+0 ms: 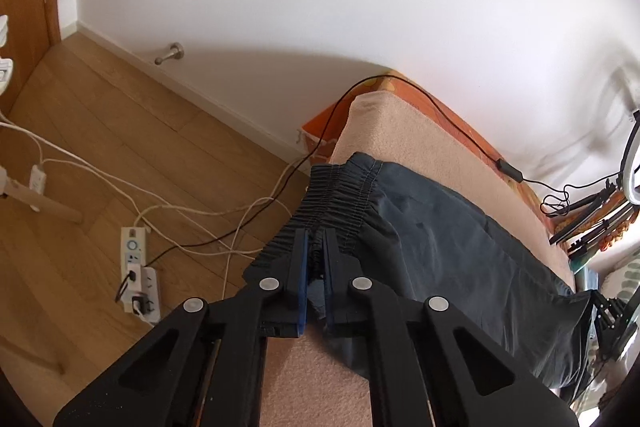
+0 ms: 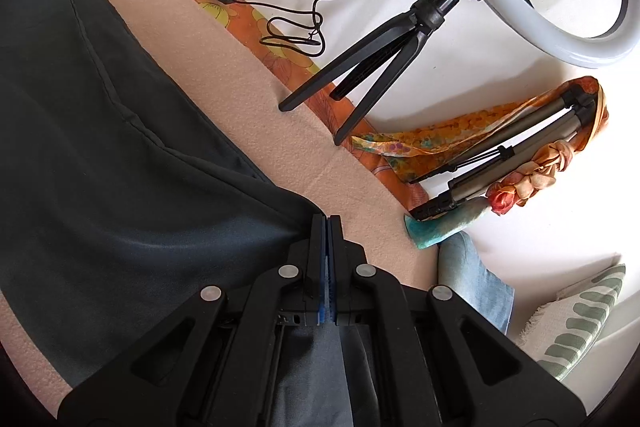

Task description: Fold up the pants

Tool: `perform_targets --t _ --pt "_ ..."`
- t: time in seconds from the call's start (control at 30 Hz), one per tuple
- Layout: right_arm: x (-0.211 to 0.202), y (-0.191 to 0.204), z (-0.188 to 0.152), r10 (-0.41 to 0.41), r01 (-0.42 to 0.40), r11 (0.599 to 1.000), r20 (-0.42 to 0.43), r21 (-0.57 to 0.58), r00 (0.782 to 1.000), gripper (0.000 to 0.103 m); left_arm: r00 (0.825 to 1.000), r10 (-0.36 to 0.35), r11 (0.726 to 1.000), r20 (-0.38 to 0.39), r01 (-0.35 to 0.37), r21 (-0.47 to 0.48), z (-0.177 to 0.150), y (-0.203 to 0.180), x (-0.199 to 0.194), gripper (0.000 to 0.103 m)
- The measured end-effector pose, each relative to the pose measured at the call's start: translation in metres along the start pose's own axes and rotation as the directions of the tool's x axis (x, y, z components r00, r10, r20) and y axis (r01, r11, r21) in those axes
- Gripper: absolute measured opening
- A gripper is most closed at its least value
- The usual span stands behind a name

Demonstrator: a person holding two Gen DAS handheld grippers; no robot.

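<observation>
Fabric this thin will sag and slide, so treat the dark grey lightweight pants point(image 1: 440, 239) as limp and light. They lie along the beige fleece-covered bed point(image 1: 420, 131), waist at the end by the floor. Your left gripper point(image 1: 314, 239) is clamped on the gathered elastic waistband point(image 1: 340, 191), the firmest place to hold. Your right gripper point(image 2: 325, 223) is pinched tight on the cloth's far edge point(image 2: 292, 215); keep both ends taut.
</observation>
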State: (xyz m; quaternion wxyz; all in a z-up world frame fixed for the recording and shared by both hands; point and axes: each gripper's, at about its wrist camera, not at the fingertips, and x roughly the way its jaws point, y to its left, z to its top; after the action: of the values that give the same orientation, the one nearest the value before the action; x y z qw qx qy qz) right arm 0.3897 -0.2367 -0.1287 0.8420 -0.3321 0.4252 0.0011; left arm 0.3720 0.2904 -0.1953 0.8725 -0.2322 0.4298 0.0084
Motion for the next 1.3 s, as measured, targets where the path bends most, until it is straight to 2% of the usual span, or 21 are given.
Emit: perform_targets --t 0.13,0.23,0.3,0.37,0.4,0.47,0.5,0.53,0.6,0.7,0.77,0.83,0.9,1.1,1.2,1.3 --pt "-0.022 -0.02 0.009 -0.02 0.02 1.0 0.036 0.019 0.999 0.001 0.996 0.014 0.999 0.084 -0.017 0.027 0.01 -0.002 -0.025 0.001" --pt "-0.038 -0.039 0.022 -0.047 0.043 0.998 0.077 0.045 0.996 0.001 0.993 0.016 0.999 0.114 -0.019 0.032 0.021 -0.002 -0.036 0.0" --pt "-0.04 -0.05 0.034 -0.057 0.053 0.997 0.089 0.049 0.994 0.001 0.993 0.006 0.998 0.122 -0.013 0.057 0.025 -0.005 -0.037 0.0" --pt "-0.037 -0.052 0.043 -0.051 0.047 0.998 0.086 0.044 0.995 0.001 0.995 0.006 0.998 0.095 -0.013 0.067 0.025 -0.007 -0.03 0.0" --pt "-0.034 -0.049 0.046 -0.049 0.047 0.998 0.083 0.035 0.995 0.001 0.998 -0.017 0.998 0.063 0.013 0.059 0.023 -0.006 -0.025 0.003" --pt "-0.029 -0.039 0.047 -0.045 0.045 0.999 0.078 0.003 0.996 0.001 0.999 -0.046 0.998 0.013 0.046 0.033 0.018 -0.006 -0.016 0.019" --pt "-0.027 -0.033 0.047 -0.043 0.044 0.999 0.078 -0.012 0.996 0.001 0.998 -0.055 0.998 -0.01 0.056 0.022 0.014 -0.006 -0.012 0.04" --pt "-0.025 -0.028 0.045 -0.04 0.042 0.999 0.077 -0.022 0.996 0.001 0.998 -0.057 0.998 -0.026 0.057 0.012 0.011 -0.007 -0.008 0.056" --pt "-0.02 -0.019 0.043 -0.027 0.029 0.999 0.072 -0.029 0.997 0.001 0.998 -0.024 1.0 -0.055 0.023 -0.009 0.005 -0.006 -0.002 0.059" --pt "-0.014 -0.011 0.042 -0.02 0.023 0.999 0.069 -0.04 0.997 0.001 0.995 -0.013 0.999 -0.098 0.009 -0.045 -0.003 -0.002 0.01 0.059" --pt "-0.012 -0.008 0.042 -0.017 0.02 0.999 0.066 -0.041 0.998 0.001 0.995 0.005 0.999 -0.104 -0.01 -0.047 -0.008 -0.001 0.014 0.05" --pt "-0.011 -0.006 0.042 -0.019 0.022 0.999 0.065 -0.047 0.998 0.001 0.996 -0.001 1.0 -0.091 -0.002 -0.026 -0.011 -0.005 0.013 0.019" --pt "-0.012 -0.005 0.04 -0.02 0.023 0.998 0.063 -0.051 0.998 0.001 0.999 0.015 1.0 -0.049 -0.015 0.015 -0.012 -0.011 0.008 0.01" --pt "-0.028 -0.013 0.033 -0.012 0.015 0.999 0.064 -0.037 0.998 0.001 0.998 -0.007 0.999 0.059 0.005 0.04 -0.002 -0.016 -0.028 0.006" --pt "-0.044 -0.03 0.034 -0.006 0.006 1.0 0.082 0.0 0.997 0.001 0.995 -0.019 0.999 0.103 0.015 0.035 0.011 -0.016 -0.045 0.005" --pt "-0.054 -0.05 0.044 -0.033 0.028 0.998 0.108 0.048 0.994 0.001 0.989 -0.02 1.0 0.149 0.017 0.022 0.023 -0.014 -0.055 0.005"
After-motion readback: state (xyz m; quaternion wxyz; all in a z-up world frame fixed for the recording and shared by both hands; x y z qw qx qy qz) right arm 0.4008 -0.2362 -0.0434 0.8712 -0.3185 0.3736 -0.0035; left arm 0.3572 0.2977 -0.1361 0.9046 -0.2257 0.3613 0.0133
